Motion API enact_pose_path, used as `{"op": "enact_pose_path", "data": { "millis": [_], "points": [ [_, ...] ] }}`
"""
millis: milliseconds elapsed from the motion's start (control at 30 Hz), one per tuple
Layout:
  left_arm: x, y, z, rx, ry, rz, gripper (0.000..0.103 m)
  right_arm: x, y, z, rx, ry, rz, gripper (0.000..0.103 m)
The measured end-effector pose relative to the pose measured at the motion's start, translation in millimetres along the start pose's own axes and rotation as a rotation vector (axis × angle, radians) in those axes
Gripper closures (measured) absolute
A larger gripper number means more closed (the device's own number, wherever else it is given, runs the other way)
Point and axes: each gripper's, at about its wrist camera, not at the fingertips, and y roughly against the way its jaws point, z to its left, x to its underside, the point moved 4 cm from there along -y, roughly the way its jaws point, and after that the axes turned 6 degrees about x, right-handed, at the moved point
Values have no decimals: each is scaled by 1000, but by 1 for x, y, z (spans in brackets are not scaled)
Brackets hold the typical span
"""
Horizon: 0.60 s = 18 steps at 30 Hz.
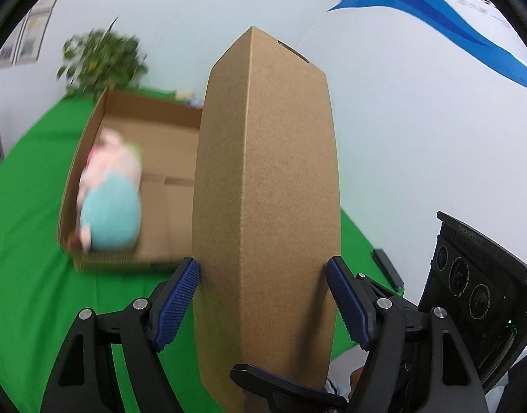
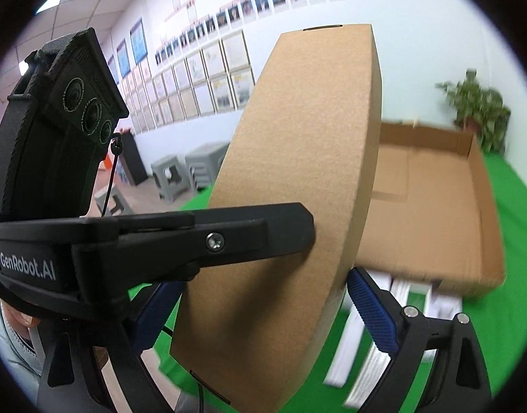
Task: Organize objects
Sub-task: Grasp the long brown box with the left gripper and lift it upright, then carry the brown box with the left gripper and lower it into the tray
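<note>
The flat closed carton (image 1: 263, 206) stands upright, clamped between both the left gripper (image 1: 263, 296) and the right gripper (image 2: 263, 303), lifted over the green bench (image 1: 29, 241). This looks like the carrying step; next it likely goes into the open tray box (image 1: 153, 144) ahead. A plush toy (image 1: 108, 199) already fills that box's near-left corner, and white packs (image 2: 367, 361) lie below the right gripper.
</note>
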Motion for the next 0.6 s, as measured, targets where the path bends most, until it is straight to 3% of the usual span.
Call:
{"op": "enact_pose_path", "data": {
  "millis": [133,233,267,600],
  "points": [
    [-48,5,-22,5,-70,-50,30,-36,-1,-10,33,17,-89,8],
    [-83,14,-43,15,-112,-74,30,-62,-24,-3,58,37,-132,9],
    [-93,15,-47,14,-123,-78,31,-62,-26,10,62,41,-142,9],
    [-188,11,-67,14,-176,-95,31,-107,-60,-9,72,35,-186,9]
  ]
}}
